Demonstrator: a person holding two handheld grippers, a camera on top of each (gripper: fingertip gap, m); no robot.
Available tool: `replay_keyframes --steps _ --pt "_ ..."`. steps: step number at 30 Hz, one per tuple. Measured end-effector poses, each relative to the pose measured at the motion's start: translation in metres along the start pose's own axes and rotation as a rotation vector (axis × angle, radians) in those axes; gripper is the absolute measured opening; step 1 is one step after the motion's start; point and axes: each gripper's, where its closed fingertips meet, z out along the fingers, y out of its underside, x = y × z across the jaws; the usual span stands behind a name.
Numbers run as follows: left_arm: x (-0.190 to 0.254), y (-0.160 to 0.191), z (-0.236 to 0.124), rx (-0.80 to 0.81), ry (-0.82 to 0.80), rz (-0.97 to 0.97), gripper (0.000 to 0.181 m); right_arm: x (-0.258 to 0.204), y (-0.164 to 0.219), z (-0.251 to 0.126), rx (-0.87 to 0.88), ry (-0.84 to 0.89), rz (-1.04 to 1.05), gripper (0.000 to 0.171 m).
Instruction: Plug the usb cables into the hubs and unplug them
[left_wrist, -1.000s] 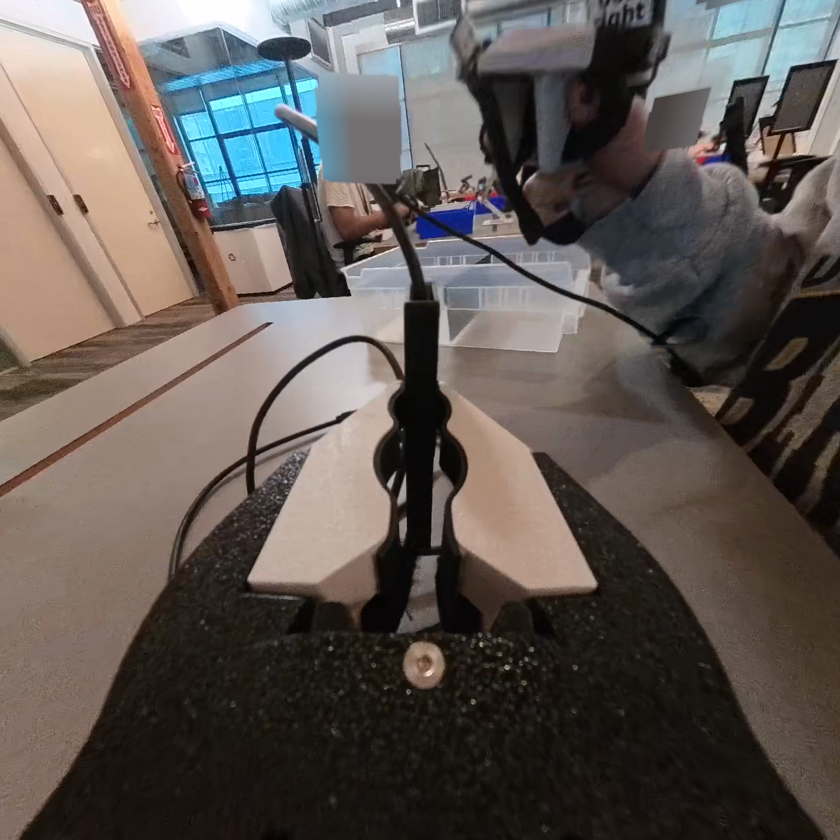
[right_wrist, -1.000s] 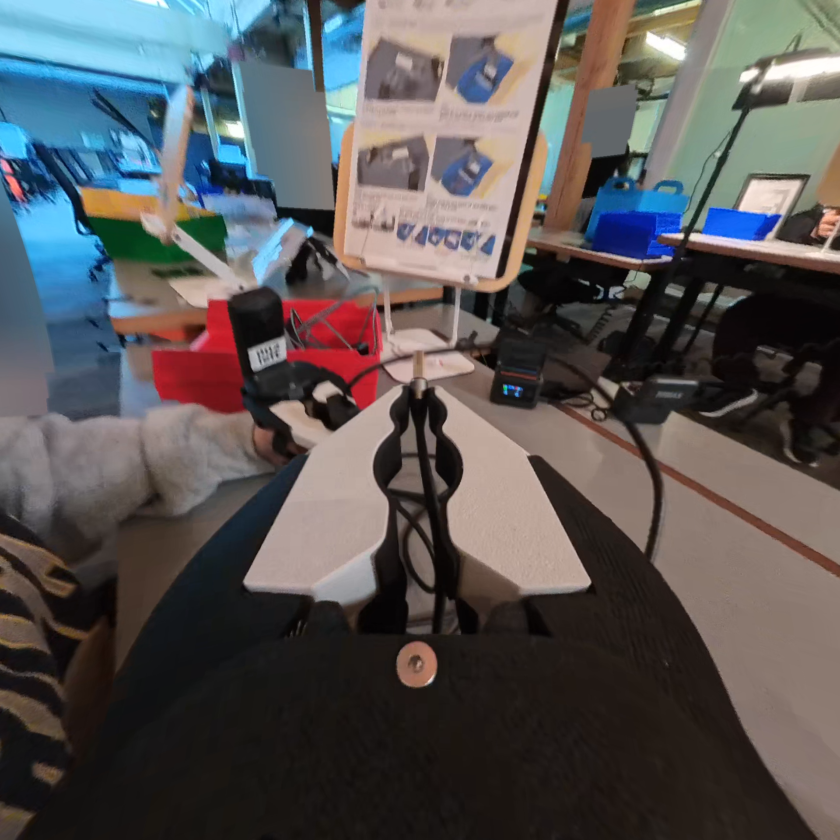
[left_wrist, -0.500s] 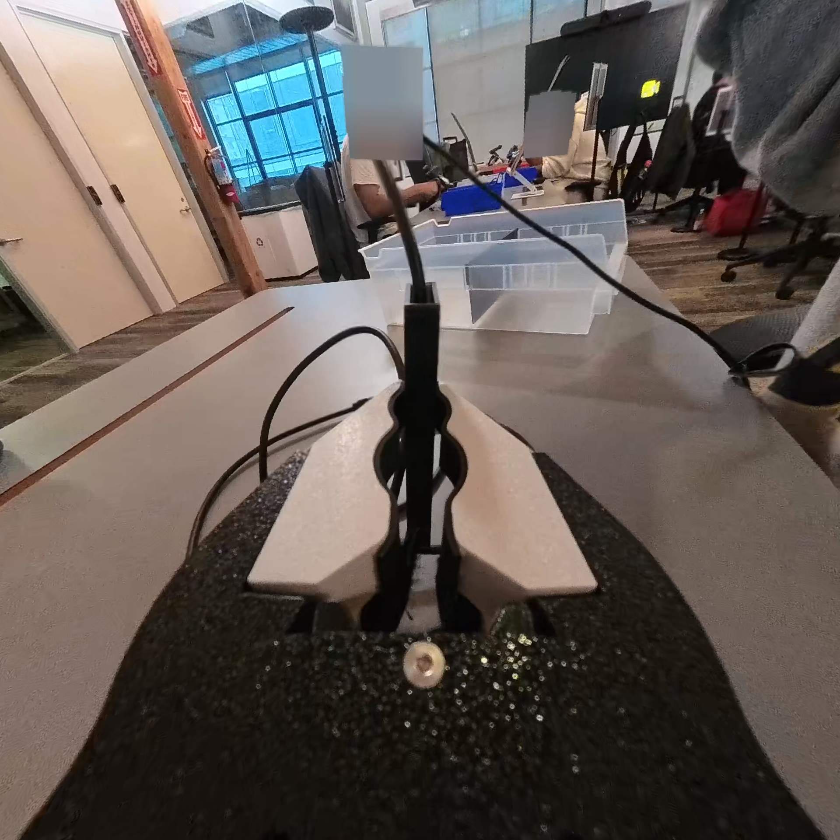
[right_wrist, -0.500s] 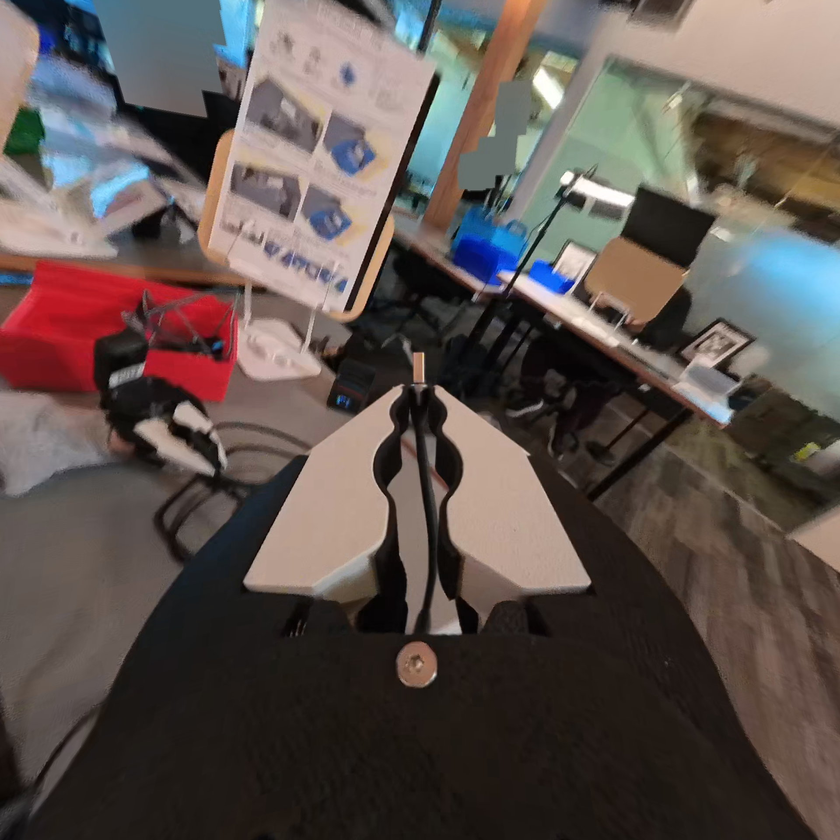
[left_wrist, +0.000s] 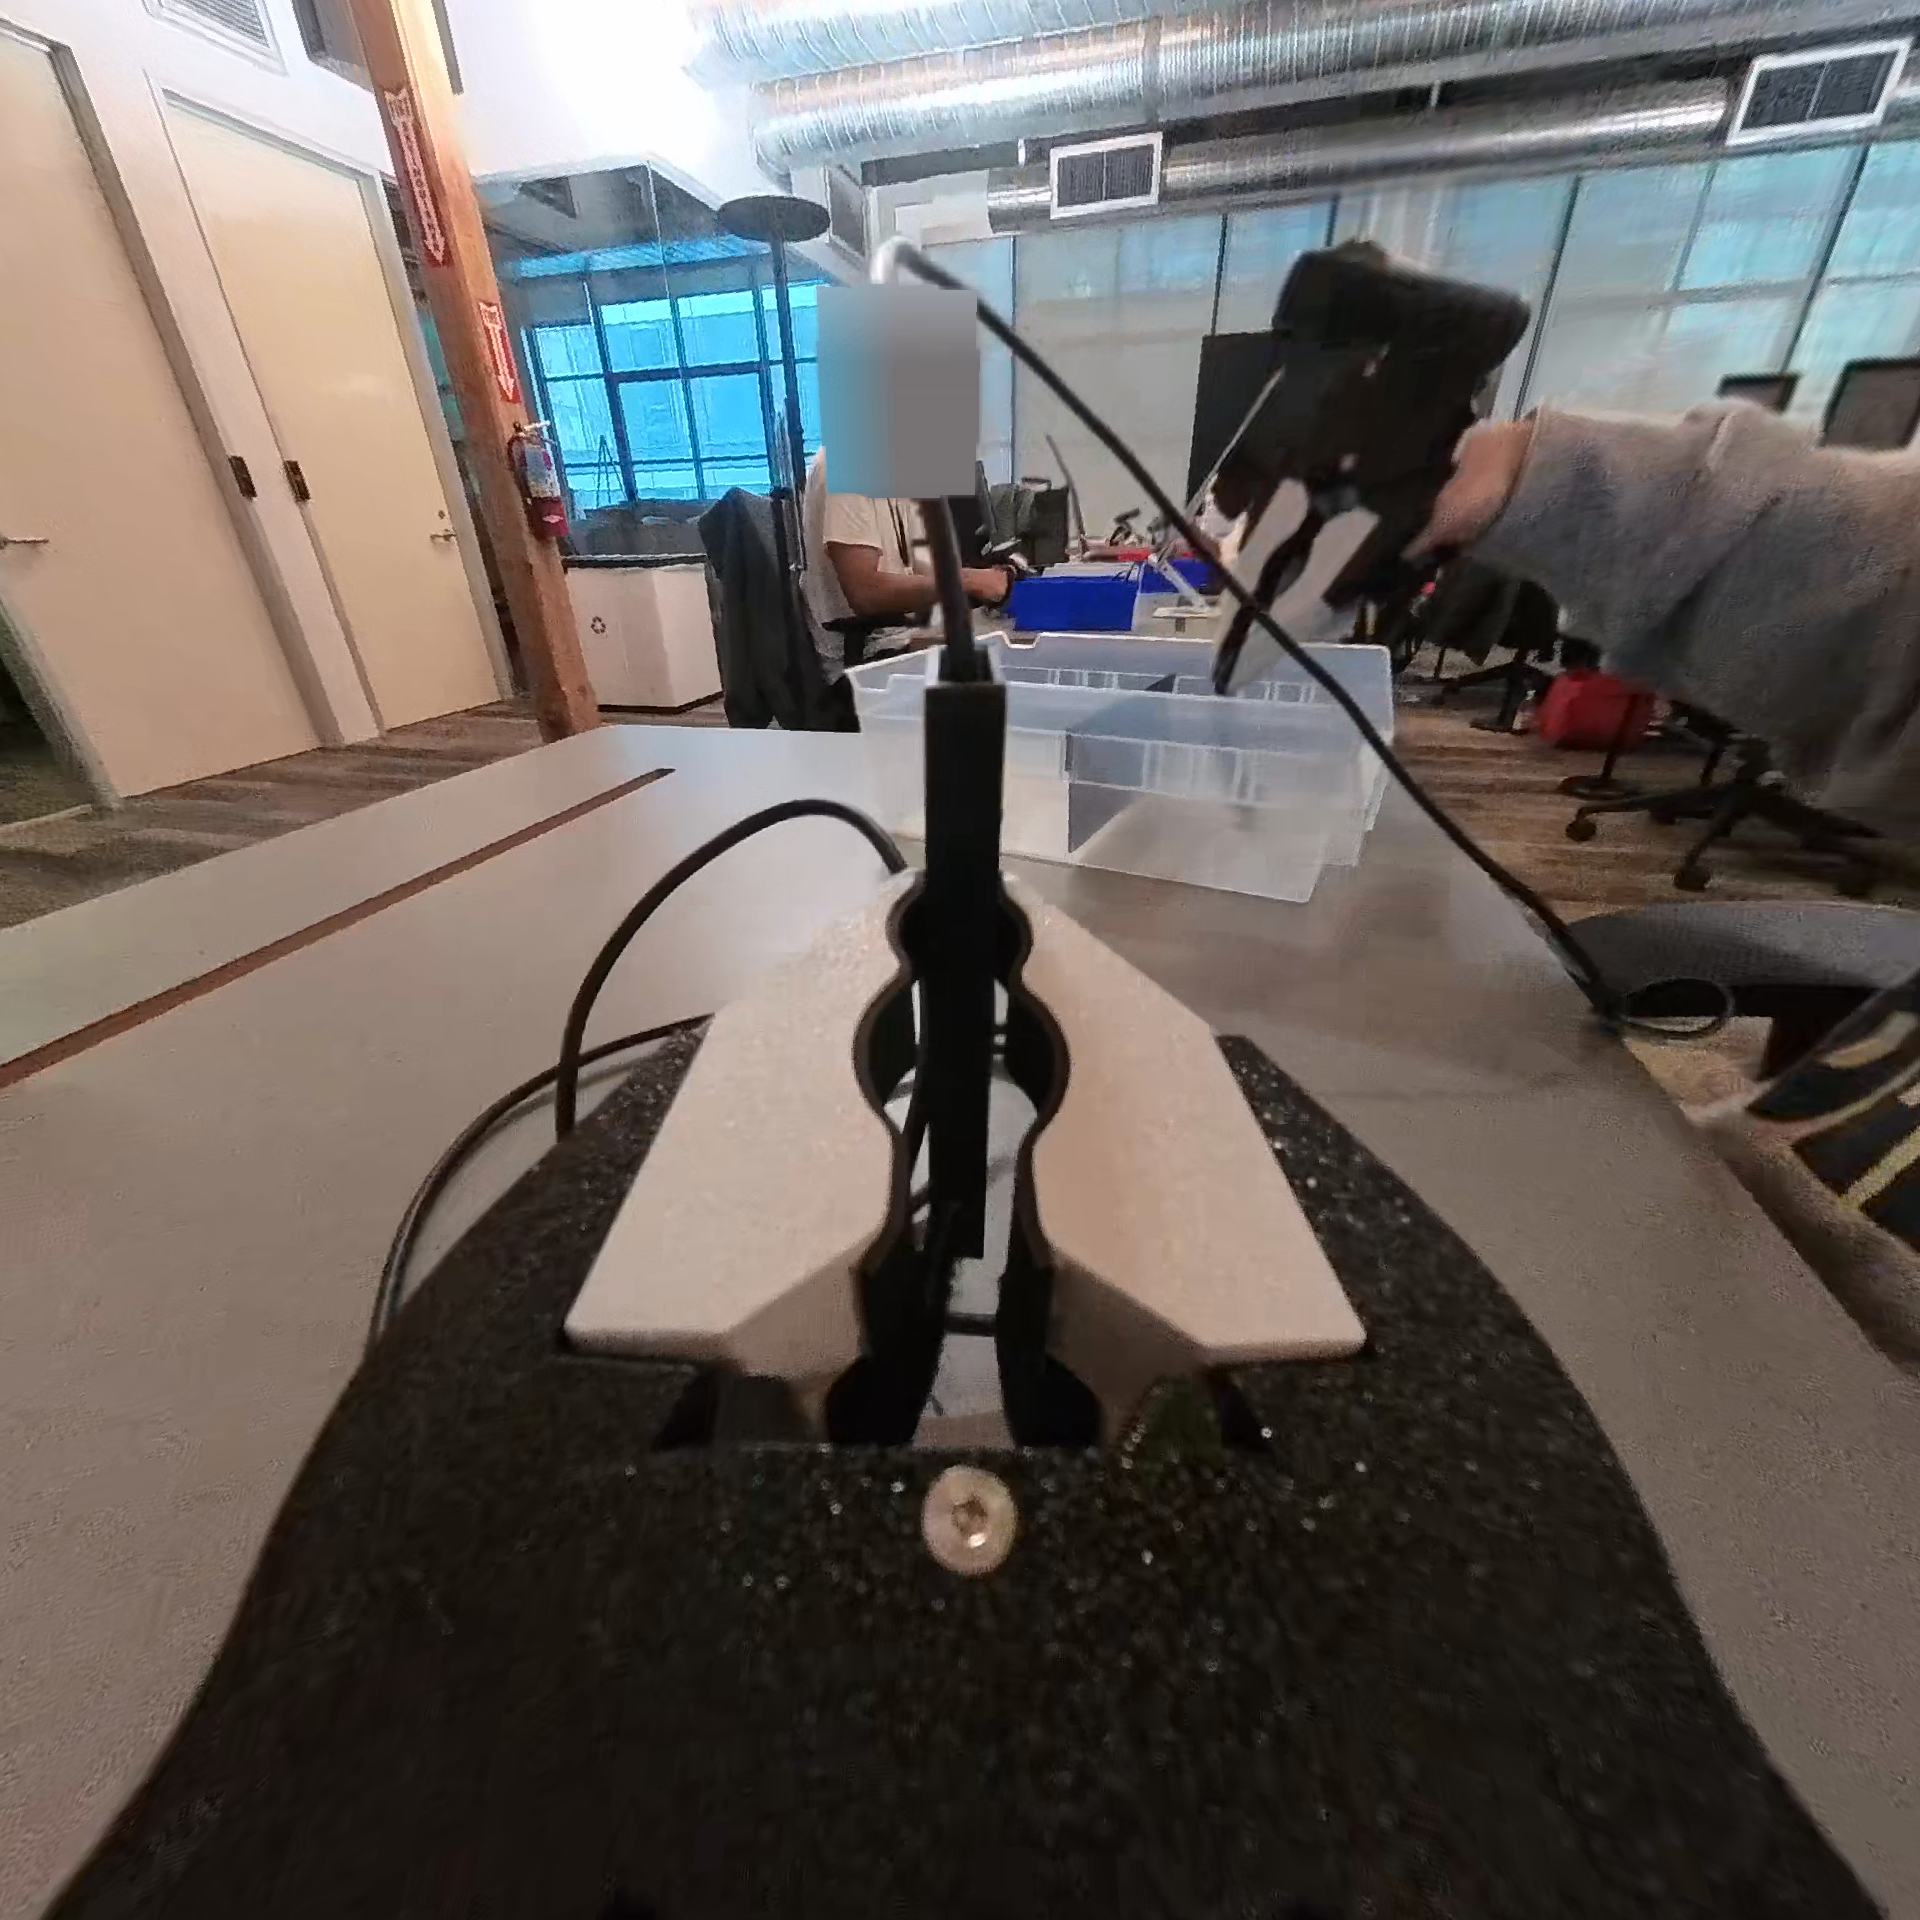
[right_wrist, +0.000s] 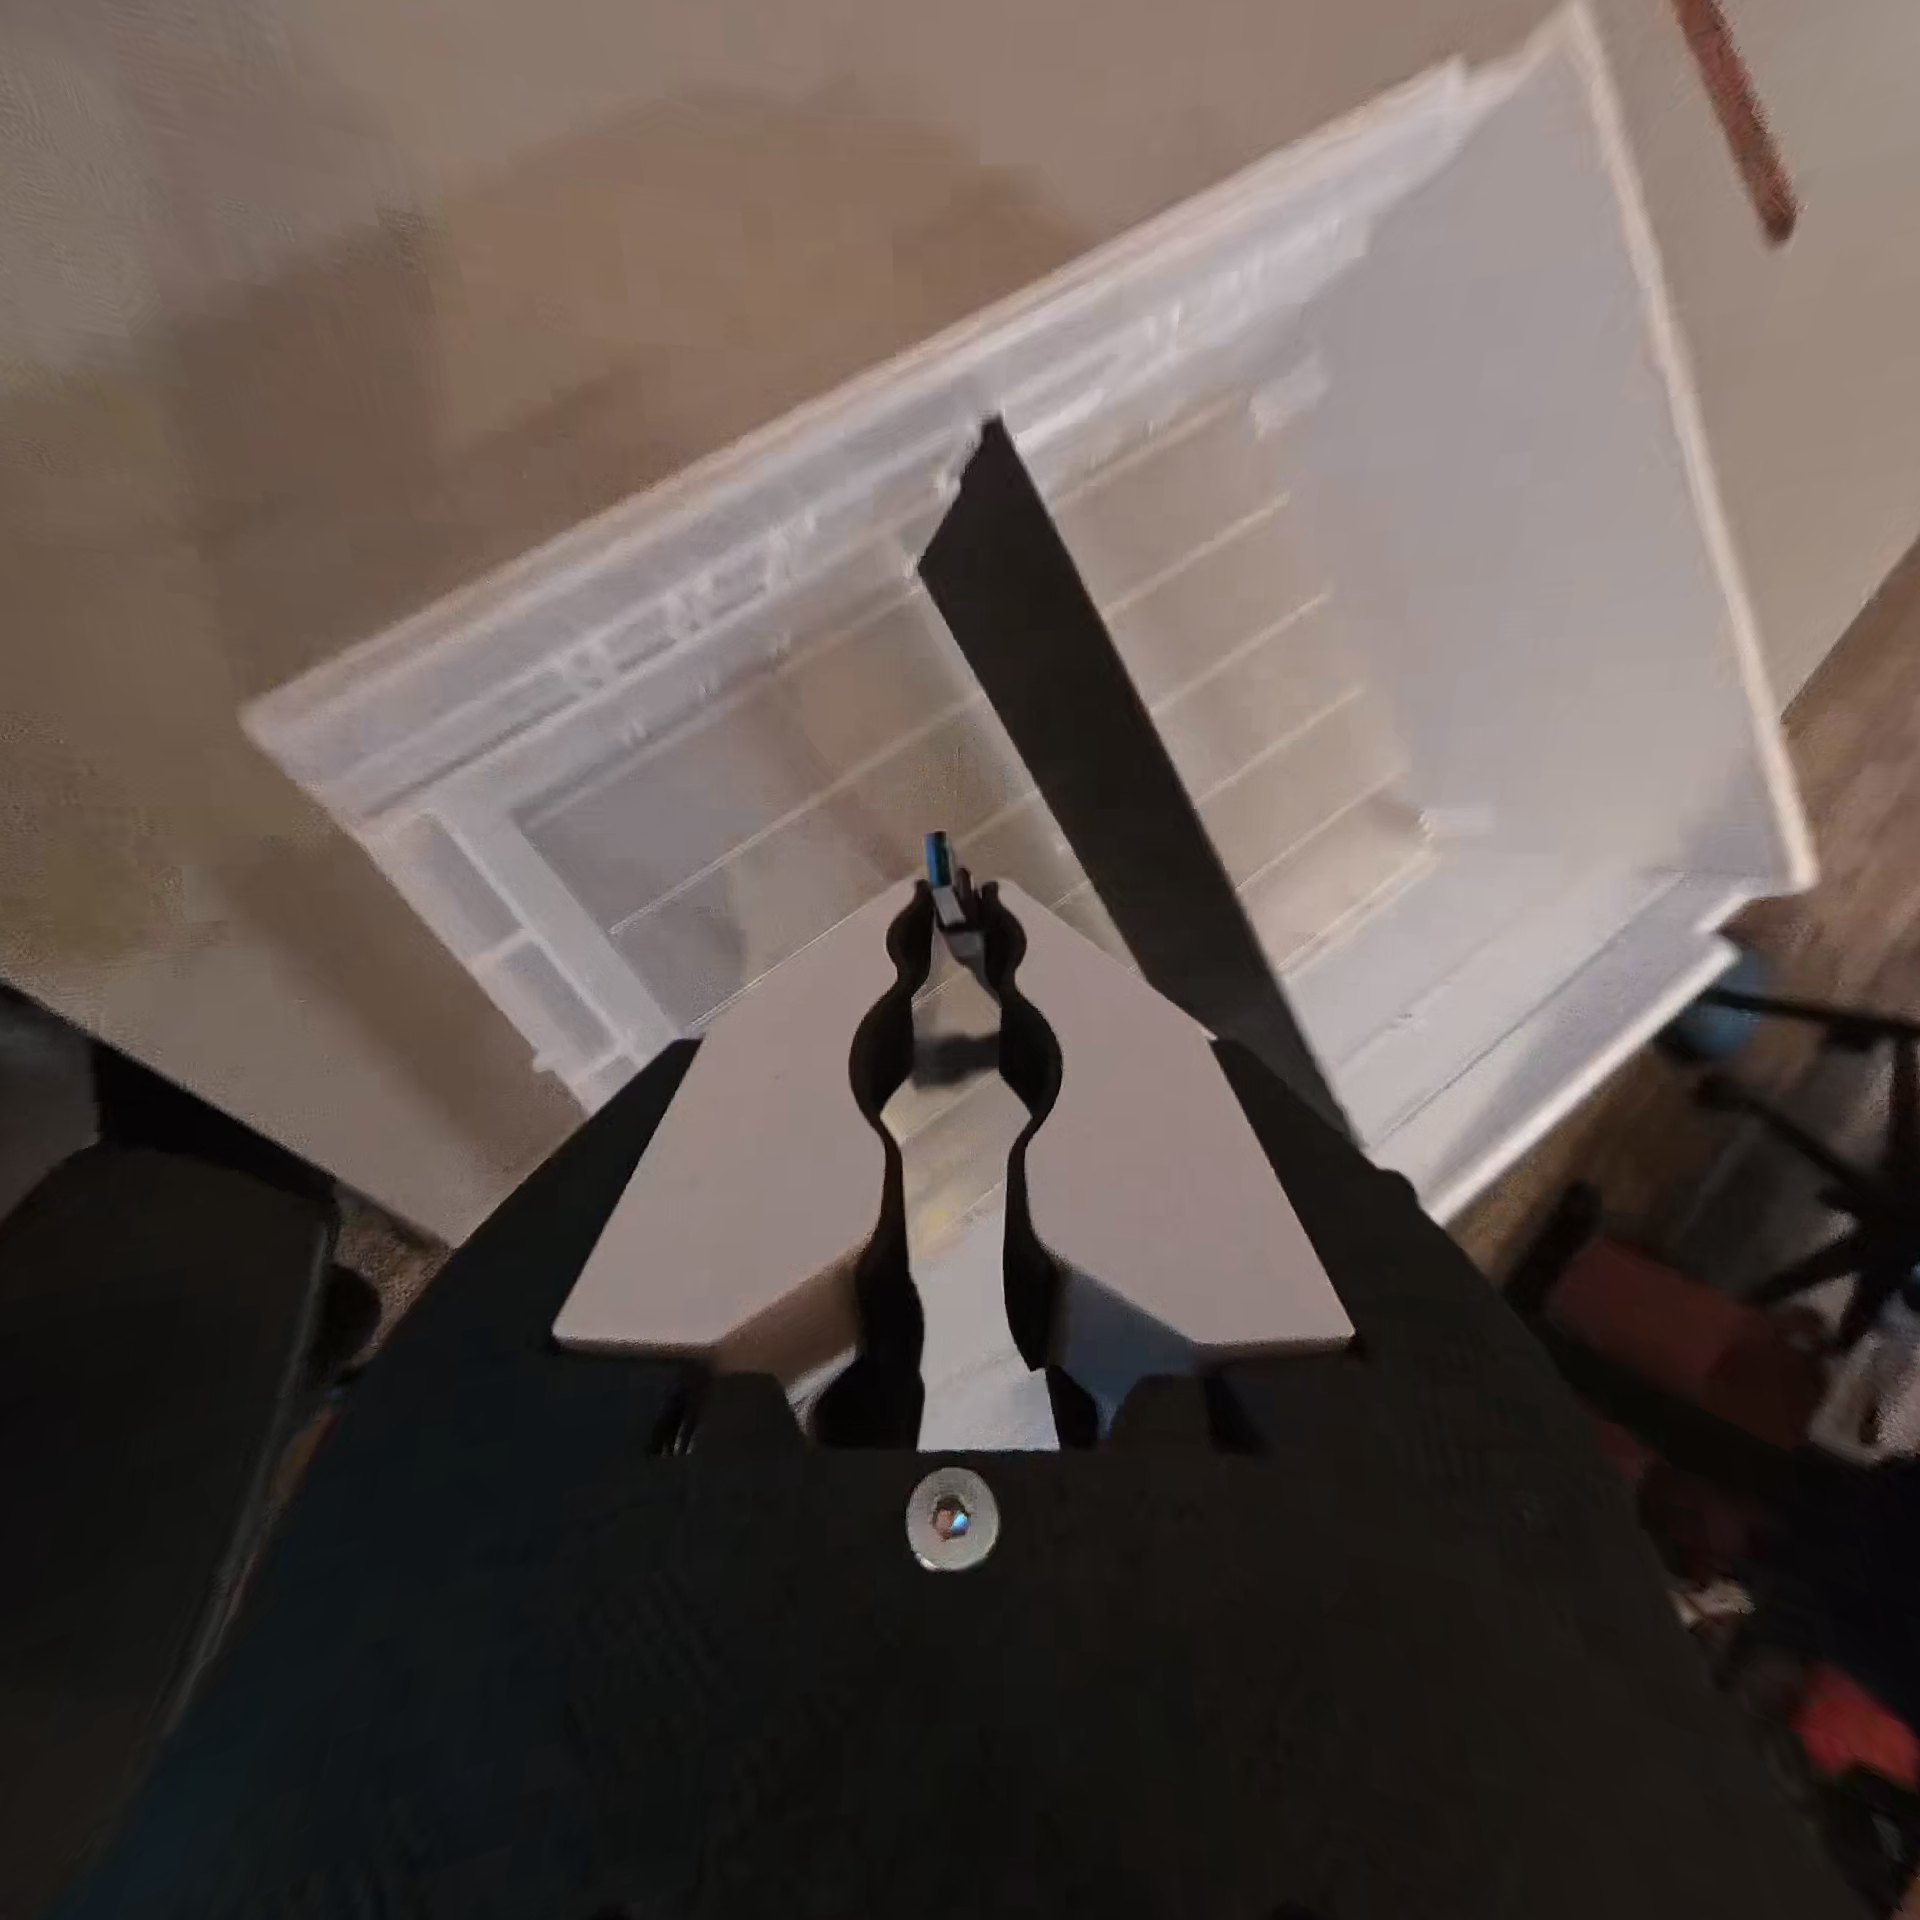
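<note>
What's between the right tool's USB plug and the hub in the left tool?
Nothing visible. The plug hangs over the clear bin, pointing down into it; open air separates it from the hub.

Daylight glaring top centre in left view; right view motion-blurring, dim, shadows falling across table (right_wrist: 312, 312); edges bending.

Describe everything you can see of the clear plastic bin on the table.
The clear plastic bin is a shallow rectangular tray of translucent, frosted-looking plastic with a thick ribbed rim. A dark divider panel stands upright inside, splitting it into compartments that look empty. It sits flat on the grey table near the far edge. The right claw, shut on a blue-tipped USB plug, hangs above it without touching.
</note>
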Motion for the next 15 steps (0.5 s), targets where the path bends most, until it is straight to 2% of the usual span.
replay_keyframes --steps 1,3,4,6,8,9,11,13,15 --pt "-0.001 0.000 -0.001 0.006 0.002 -0.016 0.008 -0.002 0.005 0.008 -0.006 -0.010 0.016 0.012" --pt "-0.002 0.000 -0.002 0.012 0.011 -0.044 0.008 -0.003 0.012 0.014 -0.026 -0.007 0.055 0.037" --pt "-0.003 0.000 -0.003 0.014 0.016 -0.055 0.008 0.004 0.013 0.010 -0.046 0.049 0.069 0.051" --pt "-0.003 0.001 -0.004 0.013 0.027 -0.071 0.008 0.014 -0.002 -0.010 -0.033 0.196 0.060 0.058" --pt "-0.002 0.001 -0.004 0.010 0.042 -0.081 0.008 -0.008 -0.055 -0.031 0.138 0.245 -0.011 0.050" --pt "-0.001 0.002 -0.004 0.007 0.050 -0.084 0.008 -0.032 -0.087 -0.038 0.251 0.217 -0.056 0.045" --pt "0.002 0.002 -0.004 -0.002 0.070 -0.082 0.008 -0.104 -0.151 -0.044 0.482 0.037 -0.182 0.040" --pt "0.007 0.003 -0.004 -0.014 0.100 -0.073 0.008 -0.169 -0.197 -0.039 0.652 -0.142 -0.292 0.040" --pt "0.018 0.006 -0.004 -0.031 0.167 -0.069 0.008 -0.195 -0.226 -0.016 0.721 -0.169 -0.360 0.042"
